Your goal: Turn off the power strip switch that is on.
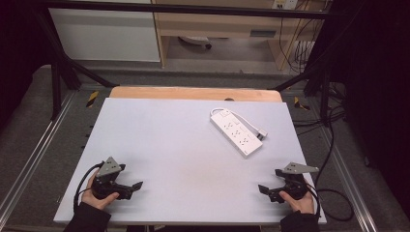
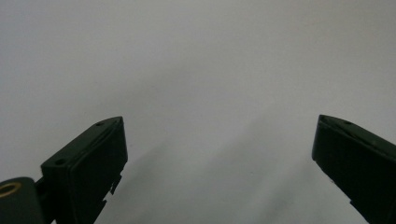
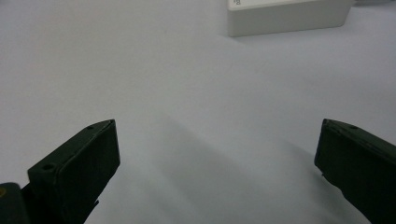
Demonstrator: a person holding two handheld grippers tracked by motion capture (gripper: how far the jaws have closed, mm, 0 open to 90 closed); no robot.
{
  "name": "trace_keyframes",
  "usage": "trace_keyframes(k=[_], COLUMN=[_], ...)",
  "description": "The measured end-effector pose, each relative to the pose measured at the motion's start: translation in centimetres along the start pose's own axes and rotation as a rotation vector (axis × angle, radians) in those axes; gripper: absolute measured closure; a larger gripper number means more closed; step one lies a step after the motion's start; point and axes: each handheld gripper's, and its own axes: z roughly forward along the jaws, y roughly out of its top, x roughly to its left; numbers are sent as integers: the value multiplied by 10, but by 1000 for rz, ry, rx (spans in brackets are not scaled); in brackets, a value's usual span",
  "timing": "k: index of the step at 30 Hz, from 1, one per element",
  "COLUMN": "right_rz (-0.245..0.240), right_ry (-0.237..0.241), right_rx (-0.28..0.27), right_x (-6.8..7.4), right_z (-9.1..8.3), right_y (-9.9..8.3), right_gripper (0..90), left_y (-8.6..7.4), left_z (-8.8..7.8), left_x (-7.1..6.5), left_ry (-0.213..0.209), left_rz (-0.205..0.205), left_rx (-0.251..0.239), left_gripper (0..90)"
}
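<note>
we see left gripper (image 1: 131, 188) low at near-left table (image 1: 159, 145) edge, hand behind, jaws wide apart, empty | right gripper (image 1: 270, 186) near-right, jaws also spread, empty, aimed inward | white power strip (image 1: 236, 131) lies farther back right, untouched, well apart from both

sleeves (image 1: 89, 220): dark | grippers: black fingers (image 2: 88, 163) | grey plates (image 1: 110, 167)

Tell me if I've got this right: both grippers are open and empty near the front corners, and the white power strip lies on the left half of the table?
Not quite. The power strip lies on the right half of the table, nearer the right gripper, as the high view shows. The rest holds: the left gripper and right one are open, empty, near the front corners.
</note>
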Motion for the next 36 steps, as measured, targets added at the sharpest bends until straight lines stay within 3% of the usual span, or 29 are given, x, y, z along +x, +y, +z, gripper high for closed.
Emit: trace_keyframes(k=[36], right_rz=[-12], right_ry=[-3], right_rx=[10], right_x=[7], right_z=[6], right_y=[6], right_gripper=[6], left_y=[-2], left_z=[1], left_x=[3], left_ry=[7], left_rz=[-29], left_rx=[-7], left_gripper=[40])
